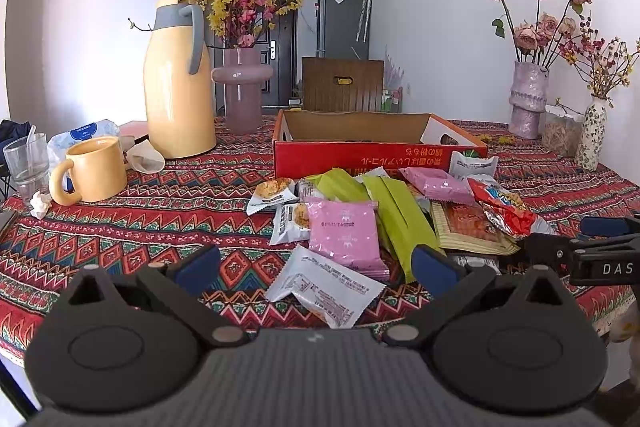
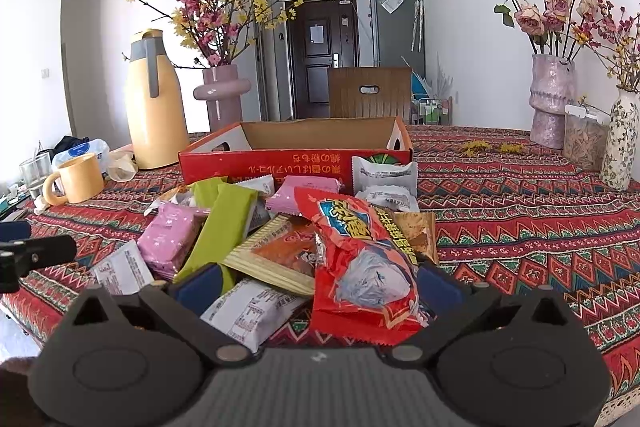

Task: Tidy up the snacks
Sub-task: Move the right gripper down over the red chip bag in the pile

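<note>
While both sets of fingers stand apart and hold nothing, the heap of snack packets [image 1: 384, 223] lies on the table [image 1: 168, 211] just before the red cardboard box [image 1: 376, 151]. A crinkled white foil packet [image 1: 324, 287] lies between the left gripper's [image 1: 316, 267] blue-padded fingers [image 1: 198, 269]. A glossy red bag [image 2: 360, 267] lies between those of the right gripper [image 2: 316, 287], near the right-hand one. The flat green packets [image 2: 216, 231] are smooth; the tablecloth is woven in zigzags.
</note>
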### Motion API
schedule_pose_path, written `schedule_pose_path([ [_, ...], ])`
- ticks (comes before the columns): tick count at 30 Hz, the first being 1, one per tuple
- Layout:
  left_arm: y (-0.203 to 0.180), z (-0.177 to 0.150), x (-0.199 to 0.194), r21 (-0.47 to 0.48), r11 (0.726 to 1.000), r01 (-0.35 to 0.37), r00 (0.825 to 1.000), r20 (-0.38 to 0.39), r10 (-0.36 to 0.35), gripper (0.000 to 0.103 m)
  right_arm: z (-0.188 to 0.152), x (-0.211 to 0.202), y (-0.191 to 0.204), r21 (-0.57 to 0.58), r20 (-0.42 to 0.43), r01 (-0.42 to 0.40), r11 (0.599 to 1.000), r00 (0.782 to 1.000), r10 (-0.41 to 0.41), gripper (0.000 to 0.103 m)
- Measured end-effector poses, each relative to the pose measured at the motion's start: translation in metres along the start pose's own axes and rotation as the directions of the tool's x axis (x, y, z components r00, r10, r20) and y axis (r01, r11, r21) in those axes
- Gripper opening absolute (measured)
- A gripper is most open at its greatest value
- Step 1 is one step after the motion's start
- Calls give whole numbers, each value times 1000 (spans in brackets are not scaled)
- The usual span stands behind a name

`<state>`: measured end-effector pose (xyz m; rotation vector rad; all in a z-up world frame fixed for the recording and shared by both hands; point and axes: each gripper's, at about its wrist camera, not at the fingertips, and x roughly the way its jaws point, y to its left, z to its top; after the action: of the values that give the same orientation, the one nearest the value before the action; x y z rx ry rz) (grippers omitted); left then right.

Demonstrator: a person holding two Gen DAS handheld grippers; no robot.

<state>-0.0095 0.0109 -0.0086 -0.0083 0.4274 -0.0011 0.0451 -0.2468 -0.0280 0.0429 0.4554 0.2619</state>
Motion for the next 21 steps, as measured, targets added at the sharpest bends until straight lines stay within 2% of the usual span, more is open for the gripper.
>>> schedule_pose_path([
  [21,-1,-2,0,0,1000,-1,1000,1,1,103,0,1,0,2,-9,0,1000,1000,0,103],
])
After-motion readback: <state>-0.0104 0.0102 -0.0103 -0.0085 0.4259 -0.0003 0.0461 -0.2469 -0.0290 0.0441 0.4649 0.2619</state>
